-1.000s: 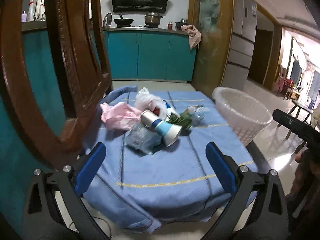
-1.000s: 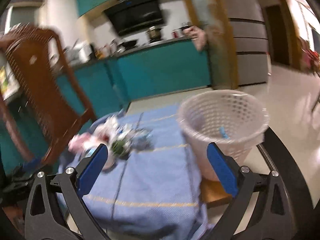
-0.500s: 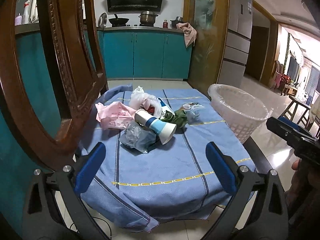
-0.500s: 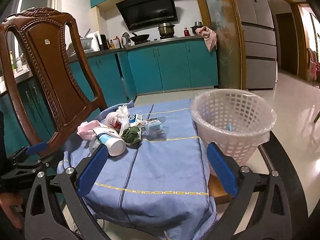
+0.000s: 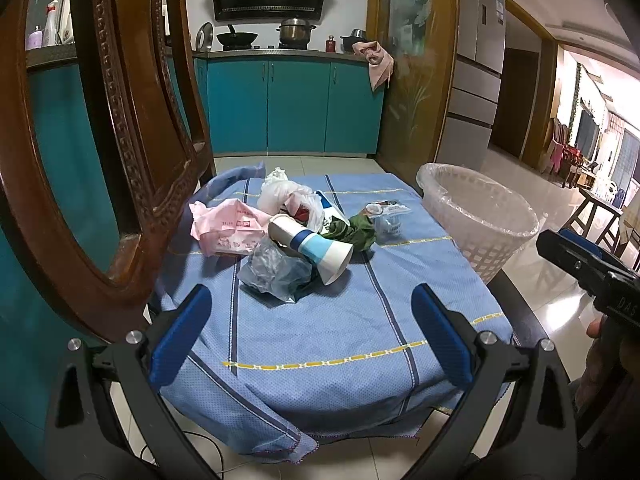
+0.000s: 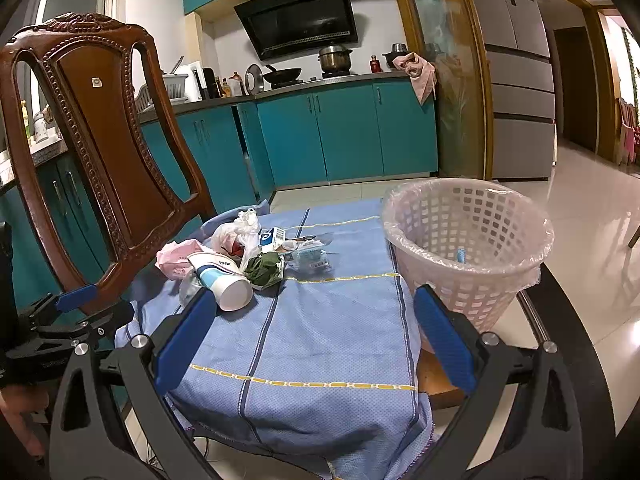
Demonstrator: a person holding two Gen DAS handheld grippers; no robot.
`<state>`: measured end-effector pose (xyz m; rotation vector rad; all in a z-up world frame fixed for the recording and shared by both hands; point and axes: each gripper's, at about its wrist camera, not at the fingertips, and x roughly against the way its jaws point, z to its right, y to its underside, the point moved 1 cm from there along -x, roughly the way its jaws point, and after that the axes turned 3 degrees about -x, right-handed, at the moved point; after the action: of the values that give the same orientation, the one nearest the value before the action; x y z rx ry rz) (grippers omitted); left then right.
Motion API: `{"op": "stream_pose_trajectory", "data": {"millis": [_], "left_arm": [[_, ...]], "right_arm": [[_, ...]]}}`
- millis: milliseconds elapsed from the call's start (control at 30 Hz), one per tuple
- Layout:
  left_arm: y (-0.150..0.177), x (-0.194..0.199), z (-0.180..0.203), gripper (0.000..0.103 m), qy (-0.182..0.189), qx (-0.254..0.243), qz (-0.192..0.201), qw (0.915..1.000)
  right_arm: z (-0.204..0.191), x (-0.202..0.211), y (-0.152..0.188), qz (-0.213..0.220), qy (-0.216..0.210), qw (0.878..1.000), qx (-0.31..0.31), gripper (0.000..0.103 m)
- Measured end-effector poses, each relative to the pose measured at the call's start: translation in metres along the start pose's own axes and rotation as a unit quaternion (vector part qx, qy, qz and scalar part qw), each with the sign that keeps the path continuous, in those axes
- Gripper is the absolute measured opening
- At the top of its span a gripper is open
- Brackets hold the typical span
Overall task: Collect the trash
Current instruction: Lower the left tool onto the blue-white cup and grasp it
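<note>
A small heap of trash lies on the far left part of a blue cloth [image 5: 320,332] that covers a table: a white paper cup with blue bands [image 5: 314,246] tipped on its side, its open mouth toward the cameras; a crumpled pink wrapper [image 5: 226,226] to its left; a clear, greyish plastic bag [image 5: 272,272] in front of it; a knotted white plastic bag [image 5: 282,196] behind; a wad of dark green stuff [image 5: 356,232] to the right; and a clear packet [image 5: 386,212] beyond that. The print on the wrappers is too small to read, and what the white bag holds cannot be made out past a patch of red.

A white lattice waste basket [image 6: 472,256] with a clear liner stands at the table's right edge, well apart from the heap. Inside it, a small blue object [image 6: 461,255] shows through the wall; the rest of its bottom is hidden.

A carved wooden chair [image 6: 100,140] stands against the table's left side, its back cut off in the left wrist view.

The left gripper [image 5: 306,330] and right gripper [image 6: 310,338] both hang over the near edge of the cloth with jaws spread wide, holding nothing.
</note>
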<state>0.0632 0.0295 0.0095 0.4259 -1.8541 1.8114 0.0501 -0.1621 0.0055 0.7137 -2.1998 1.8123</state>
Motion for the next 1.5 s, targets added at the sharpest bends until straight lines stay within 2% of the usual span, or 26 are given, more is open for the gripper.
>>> {"op": "stream_pose_trajectory", "data": {"millis": [433,567,700,833,967,1167,1200,1267,1300,1400,1467,1500], "left_arm": [[0.002,-0.002,0.002,0.1,0.001,-0.003,-0.007,1.0],[0.0,-0.008,0.005,0.1,0.003,-0.02,-0.01,0.9997],[-0.018,-0.027,0.006,0.1,0.033,-0.058,-0.024,0.9975],[-0.036,-0.064,0.004,0.1,0.059,-0.133,-0.042,0.9884],[-0.039,-0.112,0.004,0.1,0.088,-0.198,-0.085,0.9726],[-0.046,-0.148,0.006,0.099,0.106,-0.219,-0.097,0.9651],[-0.047,-0.15,0.007,0.097,0.104,-0.222,-0.099,0.9643],[-0.047,-0.153,0.009,0.073,0.106,-0.223,-0.105,0.9632],[-0.047,-0.152,0.009,0.072,0.112,-0.218,-0.109,0.9634],[-0.051,-0.147,0.006,0.054,0.115,-0.208,-0.106,0.9657],[-0.056,-0.137,0.002,0.03,0.121,-0.185,-0.102,0.97],[-0.057,-0.131,-0.002,0.027,0.126,-0.17,-0.102,0.972]], "right_arm": [[-0.001,0.0,0.001,-0.003,-0.001,1.0,0.002,0.097],[0.0,0.0,0.001,-0.003,-0.002,1.0,0.001,0.097],[-0.001,-0.001,0.001,-0.005,-0.005,1.0,0.001,0.097],[-0.002,-0.003,0.002,-0.008,-0.006,1.0,0.004,0.097],[0.0,-0.008,0.002,-0.016,-0.004,1.0,0.002,0.097],[-0.004,-0.015,0.003,-0.023,-0.003,1.0,0.01,0.097],[-0.004,-0.016,0.003,-0.025,-0.002,1.0,0.011,0.097],[-0.004,-0.017,0.004,-0.026,-0.002,1.0,0.012,0.097],[-0.004,-0.018,0.004,-0.027,-0.002,1.0,0.012,0.097],[-0.006,-0.025,0.003,-0.033,-0.004,0.999,0.017,0.097],[-0.011,-0.033,0.0,-0.041,-0.008,0.999,0.027,0.097],[-0.013,-0.037,-0.001,-0.045,-0.011,0.998,0.03,0.097]]}}
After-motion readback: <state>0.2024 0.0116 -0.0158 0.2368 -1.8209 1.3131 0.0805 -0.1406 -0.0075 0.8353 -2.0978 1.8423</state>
